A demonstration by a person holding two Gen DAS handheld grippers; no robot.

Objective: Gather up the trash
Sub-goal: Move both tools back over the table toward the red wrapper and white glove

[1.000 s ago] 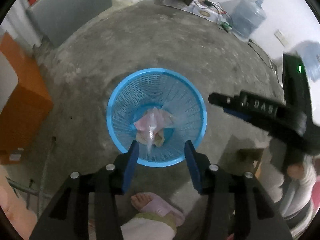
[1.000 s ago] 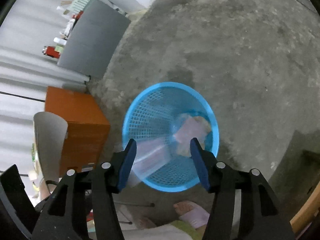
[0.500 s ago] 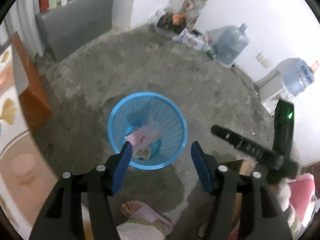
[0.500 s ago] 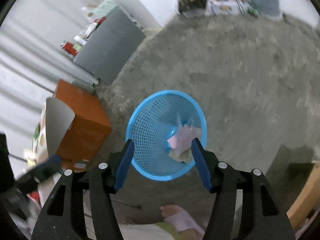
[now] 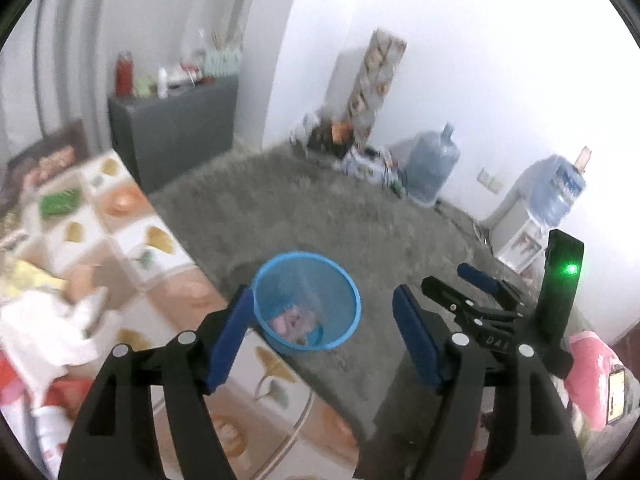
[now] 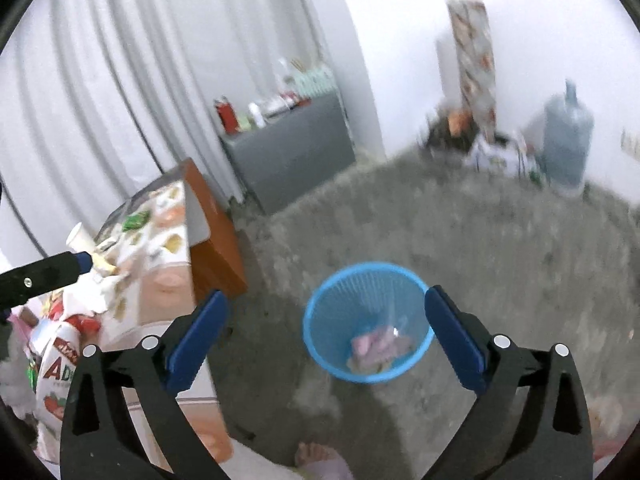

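Note:
A blue mesh basket (image 5: 340,280) stands on the grey floor beside the table, also in the right wrist view (image 6: 316,312). Pink and clear wrappers (image 5: 290,320) lie in its bottom, seen too in the right wrist view (image 6: 376,346). My left gripper (image 5: 324,328) is open and empty, raised above the table edge. My right gripper (image 6: 326,338) is open and empty, high above the basket; it shows at the right of the left wrist view (image 5: 468,284). More trash (image 5: 44,312) lies on the patterned table (image 5: 160,300), including packets (image 6: 56,364).
A grey cabinet (image 5: 172,128) with bottles stands by the curtain. Water jugs (image 5: 432,168) and clutter line the far wall. An orange box (image 6: 216,240) sits beside the table. A foot in a slipper (image 6: 320,460) is below me.
Both grippers have risen and tilted up from directly over the basket; the table and room now show. The wrapper dropped from the right gripper lies in the basket.

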